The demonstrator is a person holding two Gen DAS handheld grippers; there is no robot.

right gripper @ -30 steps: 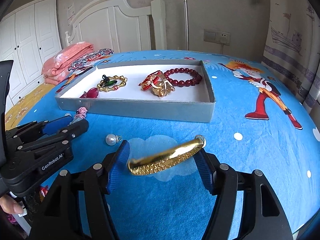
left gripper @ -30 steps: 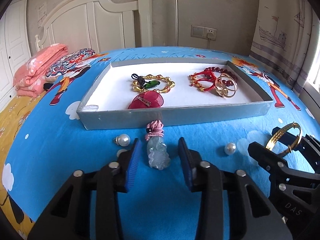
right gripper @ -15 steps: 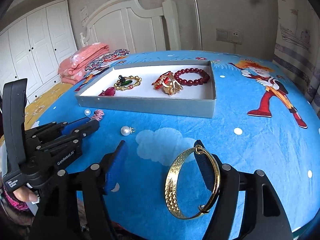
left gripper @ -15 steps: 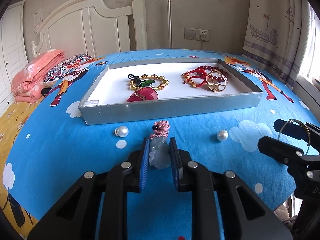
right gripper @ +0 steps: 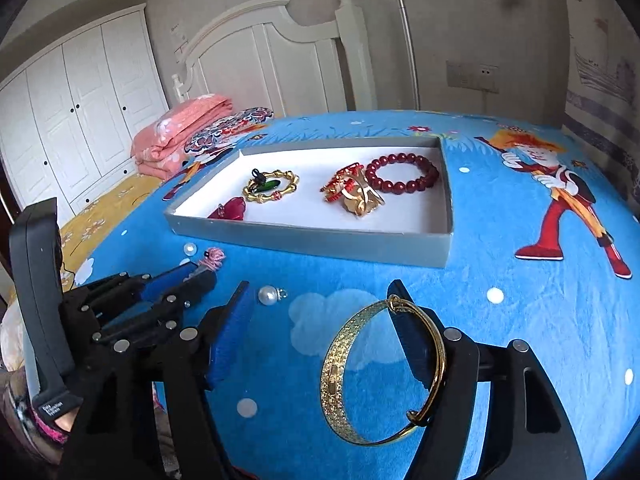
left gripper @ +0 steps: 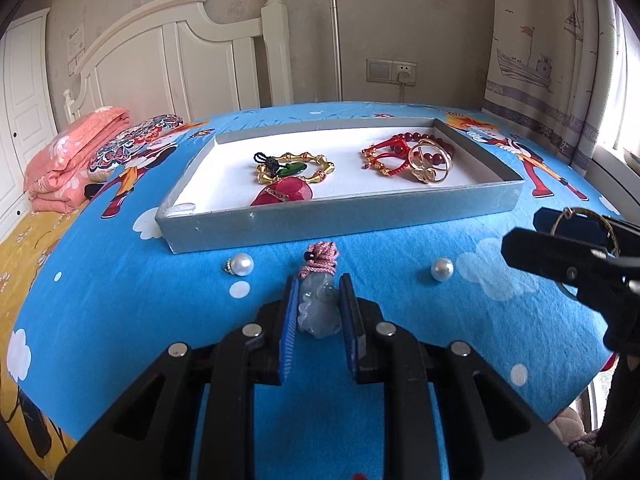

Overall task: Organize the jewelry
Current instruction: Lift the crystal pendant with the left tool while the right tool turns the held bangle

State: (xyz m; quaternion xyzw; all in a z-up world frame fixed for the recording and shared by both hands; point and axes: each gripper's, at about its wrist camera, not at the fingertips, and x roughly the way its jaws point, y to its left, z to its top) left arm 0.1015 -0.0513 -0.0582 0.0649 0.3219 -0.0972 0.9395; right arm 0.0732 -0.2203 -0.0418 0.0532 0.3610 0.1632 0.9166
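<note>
On a blue bed, the left gripper pinches a pale jade pendant before the jewelry tray. The right gripper's spread fingers leave a gold bangle hanging on one.

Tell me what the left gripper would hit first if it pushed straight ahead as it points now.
Probably the grey tray's near wall; left gripper, shut on the jade pendant, faces it across bare bedsheet. Depth unclear.

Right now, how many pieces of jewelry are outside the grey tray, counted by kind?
pearls: 2
pale jade pendant: 1
gold bangle: 1
Total: 4
</note>
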